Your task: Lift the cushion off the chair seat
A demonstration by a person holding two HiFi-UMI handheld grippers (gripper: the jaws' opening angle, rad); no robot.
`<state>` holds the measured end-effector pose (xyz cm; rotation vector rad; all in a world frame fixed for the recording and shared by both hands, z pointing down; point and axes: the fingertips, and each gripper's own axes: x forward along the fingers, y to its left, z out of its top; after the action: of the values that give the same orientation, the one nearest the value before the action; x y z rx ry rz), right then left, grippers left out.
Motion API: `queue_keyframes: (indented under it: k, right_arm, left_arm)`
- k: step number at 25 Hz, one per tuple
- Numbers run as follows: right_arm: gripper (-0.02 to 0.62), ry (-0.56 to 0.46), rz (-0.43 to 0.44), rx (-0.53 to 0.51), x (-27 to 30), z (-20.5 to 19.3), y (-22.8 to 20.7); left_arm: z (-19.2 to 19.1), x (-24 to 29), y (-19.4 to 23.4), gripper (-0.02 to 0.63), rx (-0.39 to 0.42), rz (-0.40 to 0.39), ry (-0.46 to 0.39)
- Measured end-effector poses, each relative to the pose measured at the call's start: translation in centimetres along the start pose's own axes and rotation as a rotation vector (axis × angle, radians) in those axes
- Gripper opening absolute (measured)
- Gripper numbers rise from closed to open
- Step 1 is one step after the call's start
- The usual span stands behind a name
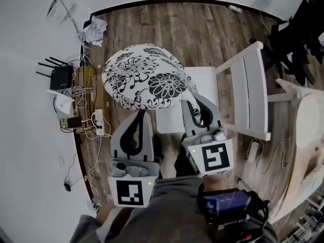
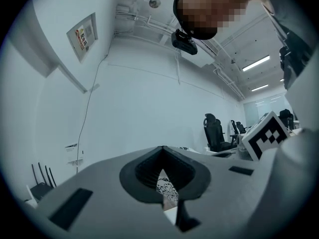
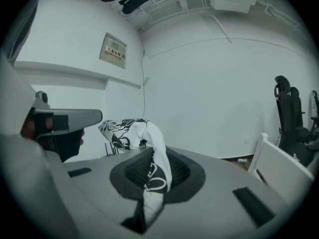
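Note:
The round white cushion with black flower print hangs in the air above the white chair's seat, to its left. My left gripper grips the cushion's near edge, and in the left gripper view a strip of printed fabric shows between the closed jaws. My right gripper is shut on the cushion's near right edge. In the right gripper view a fold of cushion fabric is pinched between the black pads and the cushion bulges past them.
The chair's slatted white back stands at the right. A router with cables and a power strip lie by the left wall. Crumpled paper is on the wooden floor. Black office chairs stand at the far right.

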<state>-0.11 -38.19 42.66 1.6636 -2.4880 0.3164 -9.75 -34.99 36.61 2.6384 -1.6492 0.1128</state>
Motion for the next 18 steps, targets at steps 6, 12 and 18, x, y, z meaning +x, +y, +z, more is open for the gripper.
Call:
queue_keyframes:
  k: [6, 12, 18]
  right_arm:
    - [0.037, -0.118, 0.009, -0.022, -2.2, 9.8, -1.4]
    - [0.037, -0.229, 0.015, -0.057, -4.6, 17.0, -1.6]
    - [0.037, -0.302, 0.023, -0.071, -6.8, 20.7, -0.8]
  left_arm:
    - [6.8, 0.3, -1.9, 0.006, 0.014, -0.005, -0.061]
    - [13.0, 0.7, -2.6, 0.006, 0.064, 0.028, -0.125]
    - [16.6, 0.1, -2.6, 0.006, 0.083, 0.074, -0.186]
